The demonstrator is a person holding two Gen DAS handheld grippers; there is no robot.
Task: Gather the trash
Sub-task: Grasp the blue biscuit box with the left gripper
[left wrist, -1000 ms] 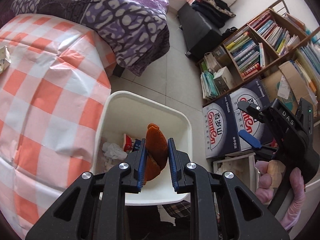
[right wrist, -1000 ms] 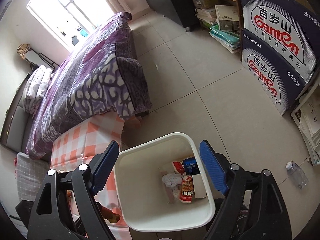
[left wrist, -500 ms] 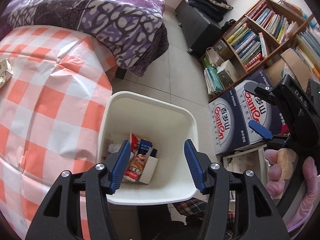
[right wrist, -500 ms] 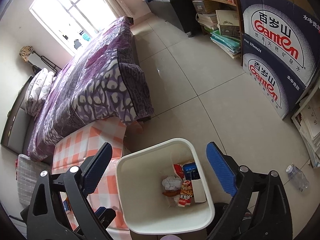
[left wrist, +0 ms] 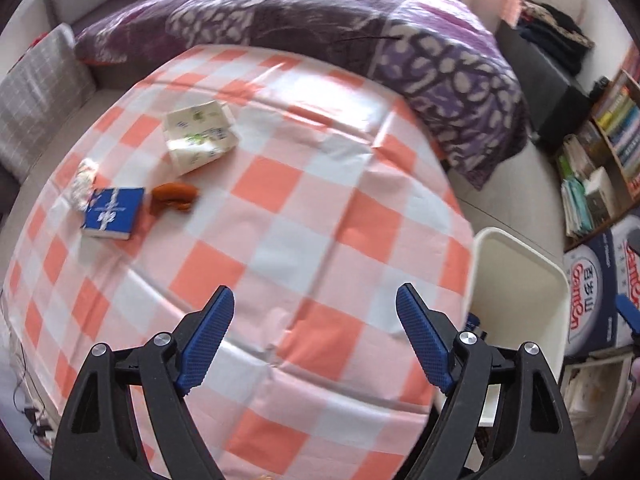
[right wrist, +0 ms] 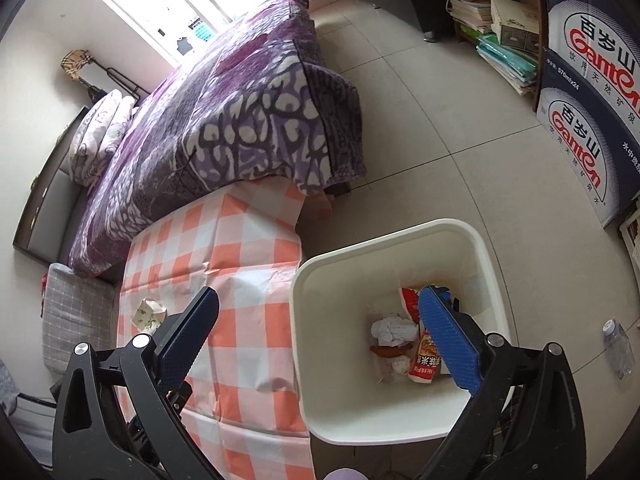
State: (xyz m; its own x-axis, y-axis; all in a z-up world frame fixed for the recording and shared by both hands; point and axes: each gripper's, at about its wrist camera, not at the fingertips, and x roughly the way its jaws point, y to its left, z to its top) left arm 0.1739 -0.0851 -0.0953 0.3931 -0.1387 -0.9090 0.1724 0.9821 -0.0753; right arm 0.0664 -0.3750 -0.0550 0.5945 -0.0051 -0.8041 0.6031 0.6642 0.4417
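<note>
Between pickups right now. Left gripper (left wrist: pixel 316 312) empty, fingers just been spreading, wide apart over checked tabletop (left wrist: pixel 328 216). Right gripper (right wrist: pixel 320 324) also wide apart, nothing between, hanging over bin (right wrist: pixel 308 280) edge.

Next I guess: reach far side of tabletop, pick one piece, close, carry to bin beside tabletop.

Left view shows what's left: crumpled tissue pack (left wrist: pixel 200 136), orange peel (left wrist: pixel 174 196), blue box (left wrist: pixel 112 213), small wad (left wrist: pixel 83 184). Right view shows bin contents instead: snack wrapper (right wrist: pixel 424 360), white tissue (right wrist: pixel 392 330), peel piece; only tissue pack visible on tabletop there.

Bin (right wrist: pixel 400 416) right of table (left wrist: pixel 320 240) (bed (left wrist: pixel 400 52) behind); wrappers (right wrist: pixel 420 360) in bin.
</note>
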